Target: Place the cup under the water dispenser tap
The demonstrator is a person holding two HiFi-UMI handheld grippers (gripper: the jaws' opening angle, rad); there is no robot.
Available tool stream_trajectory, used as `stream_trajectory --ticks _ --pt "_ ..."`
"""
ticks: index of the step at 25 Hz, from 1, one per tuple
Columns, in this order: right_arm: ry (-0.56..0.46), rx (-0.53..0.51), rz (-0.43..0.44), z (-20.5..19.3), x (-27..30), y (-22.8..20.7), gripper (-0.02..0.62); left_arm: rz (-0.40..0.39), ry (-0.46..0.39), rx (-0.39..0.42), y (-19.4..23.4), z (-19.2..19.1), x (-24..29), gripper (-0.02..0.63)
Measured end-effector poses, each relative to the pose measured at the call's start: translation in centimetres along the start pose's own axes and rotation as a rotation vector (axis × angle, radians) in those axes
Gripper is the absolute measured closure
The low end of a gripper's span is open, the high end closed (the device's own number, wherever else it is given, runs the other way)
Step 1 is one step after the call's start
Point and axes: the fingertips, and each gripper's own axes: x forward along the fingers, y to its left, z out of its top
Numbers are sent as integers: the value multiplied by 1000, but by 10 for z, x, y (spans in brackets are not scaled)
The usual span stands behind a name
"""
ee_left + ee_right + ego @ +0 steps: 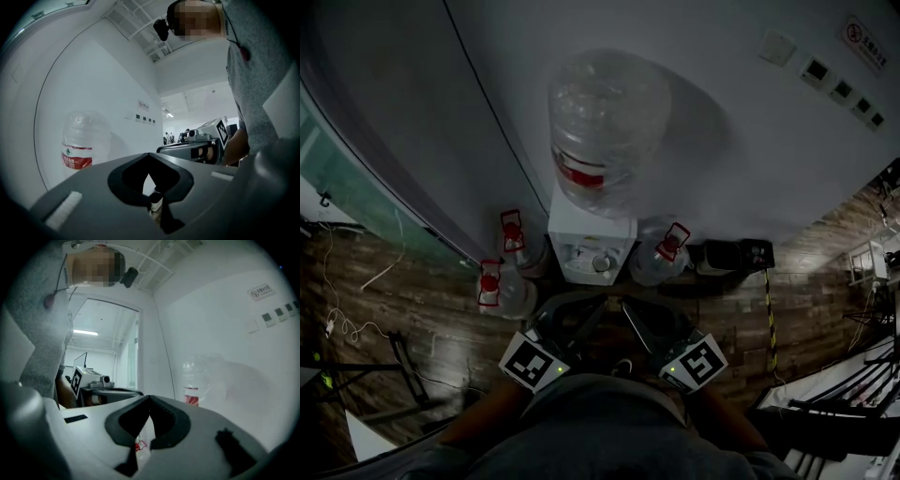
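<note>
The left tool (149, 157) and the right tool (149, 398) each have their jaws together with nothing between them. Both are held close before the white water dispenser (591, 246), which carries a clear plastic bottle (605, 122). No cup shows plainly. A small round shape (602, 264) in the tap recess may be it, but it is too dim to tell. A cup would likely be light and thin-walled, so pinch its side gently.

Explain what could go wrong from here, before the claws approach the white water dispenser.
1. The left claw and the right claw are both shut and empty, and no cup is clearly visible, so it must be found first.
2. Clear spare water bottles with red caps stand on the dark wooden floor on both sides of the white water dispenser; a claw reaching in could bump one.
</note>
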Motion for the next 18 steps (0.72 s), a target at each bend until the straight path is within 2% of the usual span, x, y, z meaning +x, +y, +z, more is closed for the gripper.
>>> stream_trajectory --ticks 6,13,18 --pt "-27 -7 4 0 4 0 581 -1 1 3 3 -2 0 600" --pt "8 -11 6 -3 5 0 581 -2 0 12 4 -3 1 600" --pt "-17 -8 6 -4 3 -1 581 2 -5 8 3 -3 1 600"
